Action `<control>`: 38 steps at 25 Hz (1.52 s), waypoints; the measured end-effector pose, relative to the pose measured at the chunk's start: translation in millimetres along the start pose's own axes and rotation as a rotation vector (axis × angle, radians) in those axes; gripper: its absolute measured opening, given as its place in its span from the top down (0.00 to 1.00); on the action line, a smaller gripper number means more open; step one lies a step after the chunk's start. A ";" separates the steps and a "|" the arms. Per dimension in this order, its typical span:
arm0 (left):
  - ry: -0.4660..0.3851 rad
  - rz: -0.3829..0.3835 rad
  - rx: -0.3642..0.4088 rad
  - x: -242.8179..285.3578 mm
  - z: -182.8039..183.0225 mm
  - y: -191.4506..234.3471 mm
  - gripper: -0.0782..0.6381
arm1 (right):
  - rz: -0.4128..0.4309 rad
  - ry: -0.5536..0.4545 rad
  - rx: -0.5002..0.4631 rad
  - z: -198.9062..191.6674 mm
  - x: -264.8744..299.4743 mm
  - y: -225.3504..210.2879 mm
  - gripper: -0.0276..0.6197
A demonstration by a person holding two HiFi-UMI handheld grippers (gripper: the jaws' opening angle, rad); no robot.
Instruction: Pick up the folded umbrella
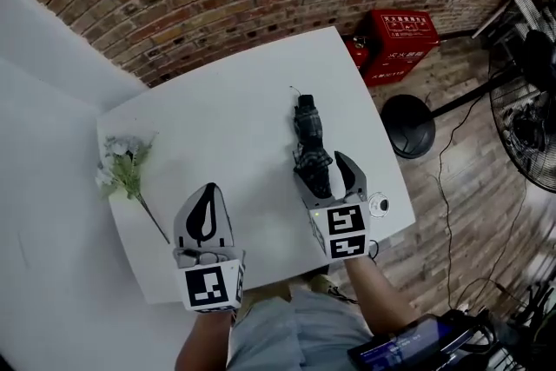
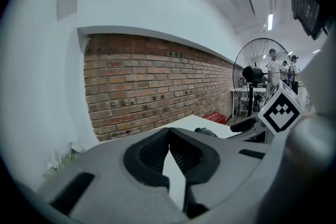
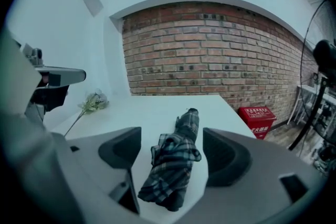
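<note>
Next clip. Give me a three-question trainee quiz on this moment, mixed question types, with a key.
1. True or false: the right hand-held gripper has clamped the folded umbrella.
2. In the head view, what lies near the left edge of the white table? A) flower sprig B) mug C) book
3. Fill in: the jaw tips of the left hand-held gripper are ____ (together/apart).
Key: 1 false, its jaws stand open on either side of the umbrella; 2 A; 3 together.
</note>
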State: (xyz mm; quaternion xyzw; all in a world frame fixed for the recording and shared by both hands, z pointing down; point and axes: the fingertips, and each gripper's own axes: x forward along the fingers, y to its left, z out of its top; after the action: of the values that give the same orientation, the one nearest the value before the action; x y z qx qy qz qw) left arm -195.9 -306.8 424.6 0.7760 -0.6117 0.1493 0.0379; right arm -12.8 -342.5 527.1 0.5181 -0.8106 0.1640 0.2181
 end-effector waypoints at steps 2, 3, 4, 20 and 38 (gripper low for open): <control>0.008 -0.007 -0.002 4.7 -3.6 1.5 0.88 | -0.003 0.036 0.005 -10.6 6.6 0.1 0.38; 0.012 -0.010 -0.003 7.0 -5.8 2.5 0.88 | -0.006 0.054 0.008 -16.0 9.6 0.0 0.38; 0.017 -0.014 -0.006 8.9 -8.5 3.5 0.88 | -0.009 0.072 0.013 -21.7 12.1 -0.1 0.37; 0.083 -0.031 -0.057 26.4 -50.0 24.2 0.88 | -0.057 0.213 0.040 -67.7 39.9 0.4 0.36; 0.095 -0.042 -0.085 28.5 -64.0 28.7 0.88 | -0.101 0.261 0.102 -79.2 47.1 -4.0 0.37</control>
State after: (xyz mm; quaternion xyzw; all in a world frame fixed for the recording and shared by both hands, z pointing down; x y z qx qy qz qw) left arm -229.4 -325.2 489.8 0.7784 -0.5985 0.1591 0.1029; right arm -11.9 -341.4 619.3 0.5428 -0.7388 0.2598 0.3032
